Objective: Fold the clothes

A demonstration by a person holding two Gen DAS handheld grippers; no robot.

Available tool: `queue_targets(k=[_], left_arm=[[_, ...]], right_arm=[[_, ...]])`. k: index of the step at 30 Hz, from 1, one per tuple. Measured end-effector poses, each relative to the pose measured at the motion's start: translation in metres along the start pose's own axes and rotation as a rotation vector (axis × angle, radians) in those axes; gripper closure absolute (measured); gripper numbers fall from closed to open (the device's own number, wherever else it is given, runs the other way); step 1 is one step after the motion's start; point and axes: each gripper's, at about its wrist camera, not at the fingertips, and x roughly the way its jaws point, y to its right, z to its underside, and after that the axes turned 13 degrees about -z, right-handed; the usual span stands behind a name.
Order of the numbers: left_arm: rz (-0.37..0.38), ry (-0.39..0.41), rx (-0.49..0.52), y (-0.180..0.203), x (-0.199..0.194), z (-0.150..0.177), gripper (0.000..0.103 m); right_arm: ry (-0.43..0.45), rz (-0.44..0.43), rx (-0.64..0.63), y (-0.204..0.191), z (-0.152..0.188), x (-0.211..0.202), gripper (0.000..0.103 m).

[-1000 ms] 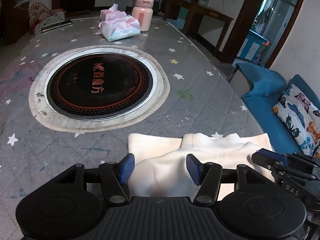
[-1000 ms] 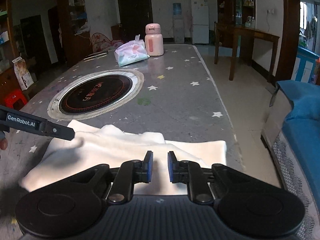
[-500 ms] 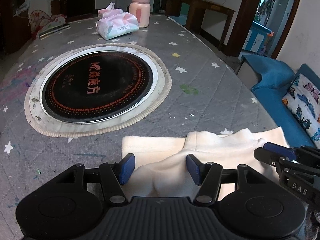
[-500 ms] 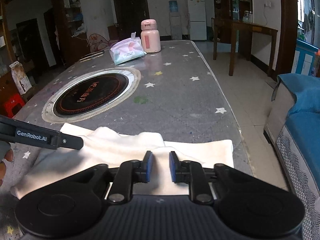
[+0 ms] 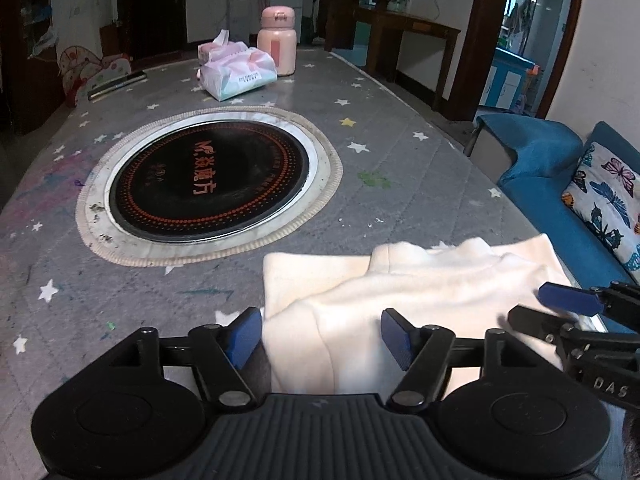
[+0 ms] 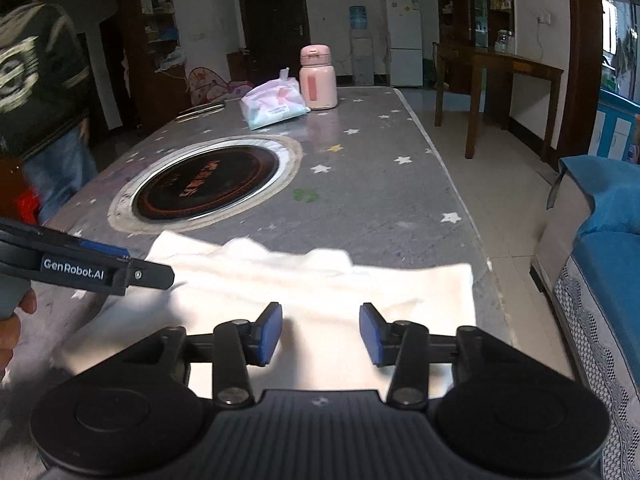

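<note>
Two claws hang low over the near edge of the worktop (image 5: 400,152), both with their blue pads spread and nothing between them. Nearest in the left wrist view, the left claw (image 5: 322,338) is spread wide above the near fold of a cream garment (image 5: 400,300), and the right claw's (image 6: 320,334) fingers show at that view's right edge, over the cloth's right side. In the right wrist view the right claw is parted over the same garment, which lies folded in layers on the star-printed grey cover, its right edge close to the worktop's edge. Beyond the cloth sits a round black cooktop (image 5: 208,190) set into the worktop, ringed in pale trim. Farther back lie a pack of tissues (image 5: 238,70) and, just beside it, a pink bottle (image 5: 278,46). Off to the right stands a blue sofa (image 5: 536,160) with a butterfly cushion (image 5: 608,196).
</note>
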Motion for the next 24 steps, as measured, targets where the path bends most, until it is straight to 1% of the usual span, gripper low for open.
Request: queue_targets(k=[1,5,10,14,16,17,19,21,24], left_arm=[[0.000,0.009,0.004,-0.001,-0.005,0.004,0.030],[-0.002,0.041,0.024,-0.004,-0.021,0.018,0.024],[-0.001,0.078,0.032,-0.012,-0.038,0.037,0.016],[-0.008,0.115,0.043,-0.017,-0.050,0.052,0.008],[-0.008,0.132,0.046,-0.020,-0.056,0.059,0.005],[-0.010,0.140,0.046,-0.021,-0.059,0.063,0.003],[-0.014,0.156,0.049,-0.024,-0.063,0.069,0.000],[-0.018,0.170,0.056,-0.026,-0.067,0.074,0.000],[-0.039,0.195,0.081,-0.025,-0.072,0.080,0.000]], right_arm=[[-0.001,0.001,-0.004,-0.004,0.003,-0.002,0.050],[-0.002,-0.006,-0.011,-0.017,0.016,-0.011,0.047],[0.007,-0.001,-0.026,-0.032,0.032,-0.023,0.028],[0.013,0.005,-0.036,-0.042,0.041,-0.031,0.019],[0.019,0.014,-0.044,-0.048,0.046,-0.034,0.012],[0.023,0.017,-0.047,-0.051,0.048,-0.036,0.011],[0.029,0.023,-0.052,-0.056,0.052,-0.038,0.006],[0.033,0.028,-0.055,-0.060,0.055,-0.040,0.000],[0.043,0.039,-0.053,-0.065,0.060,-0.043,0.000]])
